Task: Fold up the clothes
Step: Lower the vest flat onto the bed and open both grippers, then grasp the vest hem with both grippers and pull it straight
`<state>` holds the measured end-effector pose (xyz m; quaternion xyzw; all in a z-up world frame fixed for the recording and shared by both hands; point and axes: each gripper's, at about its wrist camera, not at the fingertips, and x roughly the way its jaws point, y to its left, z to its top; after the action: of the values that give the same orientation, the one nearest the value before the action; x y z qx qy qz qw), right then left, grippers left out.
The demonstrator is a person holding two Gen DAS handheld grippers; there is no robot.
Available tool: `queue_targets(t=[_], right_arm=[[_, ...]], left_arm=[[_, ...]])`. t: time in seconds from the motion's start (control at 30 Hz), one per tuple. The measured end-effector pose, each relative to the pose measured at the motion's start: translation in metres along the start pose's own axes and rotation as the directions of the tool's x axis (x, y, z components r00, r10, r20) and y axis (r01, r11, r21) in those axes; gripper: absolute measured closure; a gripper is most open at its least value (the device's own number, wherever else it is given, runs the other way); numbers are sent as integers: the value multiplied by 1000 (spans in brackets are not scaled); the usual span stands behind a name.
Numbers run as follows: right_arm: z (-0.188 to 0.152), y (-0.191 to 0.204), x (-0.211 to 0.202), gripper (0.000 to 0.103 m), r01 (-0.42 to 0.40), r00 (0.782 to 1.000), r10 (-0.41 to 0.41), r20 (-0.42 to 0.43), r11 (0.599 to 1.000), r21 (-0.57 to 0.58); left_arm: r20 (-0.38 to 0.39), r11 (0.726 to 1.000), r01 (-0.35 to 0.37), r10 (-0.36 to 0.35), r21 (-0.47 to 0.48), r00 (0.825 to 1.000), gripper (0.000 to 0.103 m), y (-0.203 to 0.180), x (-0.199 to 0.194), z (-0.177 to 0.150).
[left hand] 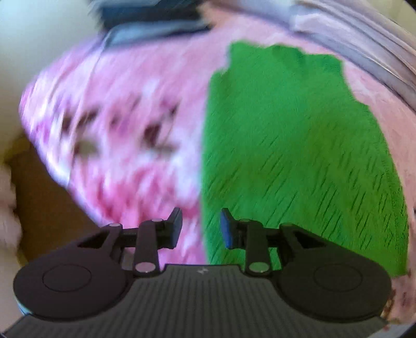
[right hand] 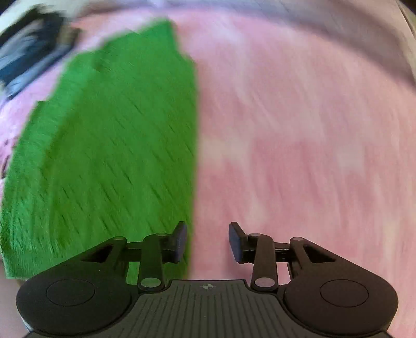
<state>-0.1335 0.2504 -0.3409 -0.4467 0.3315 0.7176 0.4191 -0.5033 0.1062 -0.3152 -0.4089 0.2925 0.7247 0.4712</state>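
both views are pretty smeared, so take the fine detail with a grain of salt. the left claw (left hand: 200, 228) is released, jaws apart with nothing between them, and the right claw (right hand: 207, 241) is the same, spread and empty.

the green cloth (left hand: 299, 156) lies flat on a pink bed cover (right hand: 312, 143). from the left claw it sits ahead and off to the right, its straight edge running almost right up to the gap between the jaws. from the right claw the same green cloth (right hand: 109, 156) is ahead and to the left, its other long edge right by the left finger. so it lies between the two claws.

ahead-left of the left claw is a pink patterned cloth (left hand: 109, 135), too blurry to say what it is. there's a dark bundle (left hand: 156, 23) further ahead, also unclear.

my read: this is the approach step, nothing picked up yet. the next move looks like bringing each claw down onto a near corner of the green cloth and pinching only that layer, not the cover underneath. can't tell if it's already folded once.
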Motion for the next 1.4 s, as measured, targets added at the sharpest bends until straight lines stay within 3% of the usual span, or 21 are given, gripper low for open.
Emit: queue_targets(t=[0.1, 0.17, 0.3, 0.37, 0.43, 0.5, 0.6, 0.67, 0.73, 0.87, 1.03, 1.2, 1.27, 1.4], right_arm=[[31, 34, 13, 69, -57, 993, 72, 95, 988, -145], [46, 55, 27, 69, -92, 982, 125, 145, 973, -211], [72, 77, 64, 70, -87, 970, 149, 192, 951, -297], [78, 77, 80, 70, -74, 970, 144, 198, 944, -321], [78, 68, 96, 70, -80, 986, 123, 109, 939, -334], [67, 57, 93, 70, -103, 982, 151, 109, 929, -355], [53, 49, 84, 70, -117, 987, 151, 51, 905, -408], [53, 50, 80, 70, -118, 991, 136, 14, 900, -420], [63, 53, 80, 70, -116, 992, 126, 1, 911, -397], [93, 55, 83, 69, -139, 980, 178, 92, 934, -329], [150, 66, 143, 70, -109, 980, 158, 120, 935, -337], [215, 59, 170, 70, -143, 965, 195, 176, 952, -270], [239, 58, 181, 70, -128, 963, 185, 197, 953, -273], [281, 58, 199, 70, -88, 960, 147, 239, 966, -242]], left_arm=[[79, 983, 113, -125, 144, 989, 77, -41, 18, 30], [118, 951, 174, -210, 255, 971, 76, -75, 43, 50], [161, 911, 203, -275, 360, 948, 87, -115, 96, 89], [130, 891, 190, -264, 412, 956, 90, -125, 124, 98], [56, 876, 152, -199, 457, 978, 94, -127, 145, 88], [92, 850, 135, -209, 509, 974, 95, -117, 134, 68], [79, 803, 90, -168, 590, 983, 95, -107, 115, 40], [59, 792, 90, -157, 604, 986, 95, -96, 105, 29], [43, 799, 96, -150, 594, 988, 94, -87, 102, 35], [66, 860, 121, -177, 496, 982, 93, -76, 122, 79], [114, 872, 93, -168, 481, 979, 92, -77, 186, 142], [163, 921, 47, -118, 387, 980, 94, -58, 228, 210], [161, 941, 58, -118, 334, 980, 100, -47, 245, 234], [167, 946, 72, -131, 317, 977, 100, -42, 266, 268]])
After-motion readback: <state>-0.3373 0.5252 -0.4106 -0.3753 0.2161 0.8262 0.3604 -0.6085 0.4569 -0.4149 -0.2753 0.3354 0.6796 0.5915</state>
